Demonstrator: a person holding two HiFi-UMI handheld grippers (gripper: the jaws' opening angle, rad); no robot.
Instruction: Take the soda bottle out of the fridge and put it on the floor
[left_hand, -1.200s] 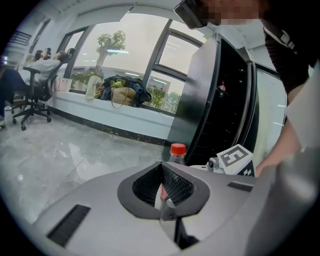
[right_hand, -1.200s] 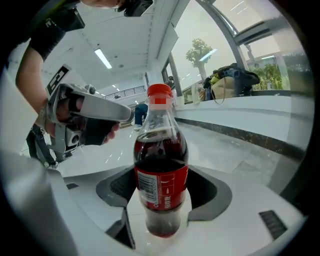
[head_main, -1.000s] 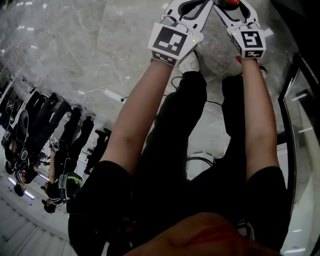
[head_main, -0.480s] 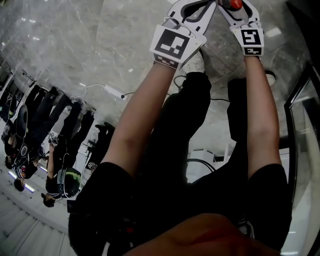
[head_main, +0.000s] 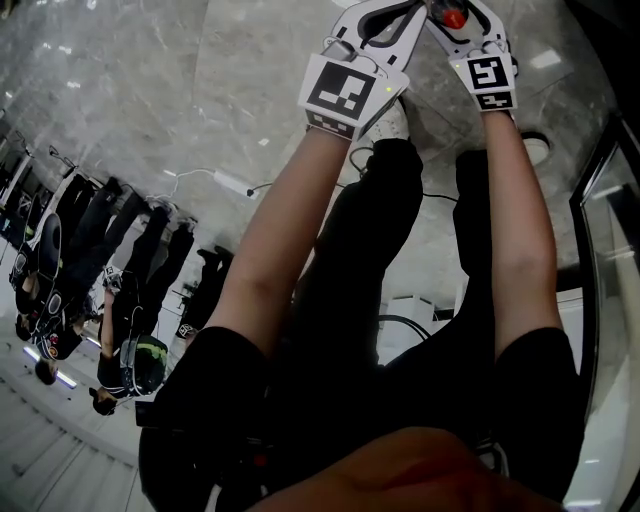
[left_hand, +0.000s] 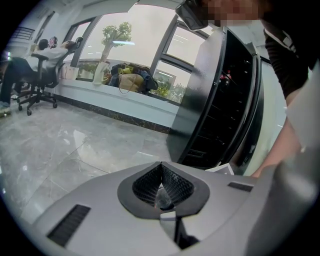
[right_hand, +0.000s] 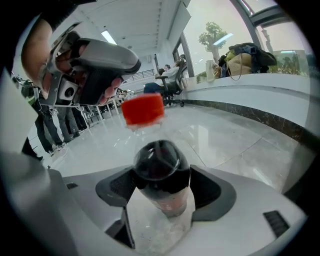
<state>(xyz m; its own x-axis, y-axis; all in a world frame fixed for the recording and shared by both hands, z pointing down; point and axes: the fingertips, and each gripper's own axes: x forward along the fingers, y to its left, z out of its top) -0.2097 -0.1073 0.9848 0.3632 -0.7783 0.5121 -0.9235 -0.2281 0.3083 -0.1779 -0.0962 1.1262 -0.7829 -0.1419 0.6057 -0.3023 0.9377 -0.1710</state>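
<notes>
Right gripper (right_hand: 162, 186) pinched the dark soda bottle (right_hand: 160, 167) at its shoulder, red cap (right_hand: 143, 110) pointed away over the marble floor (right_hand: 235, 140), left gripper (left_hand: 161, 189) pressed together with nothing between, black fridge (left_hand: 220, 105) stood beyond it.

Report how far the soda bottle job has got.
Done: the soda bottle is out of the fridge. In hand: the right gripper's jaws clamp it above the floor; the left gripper is shut and empty. Left: stand the bottle on the floor and release it.
</notes>
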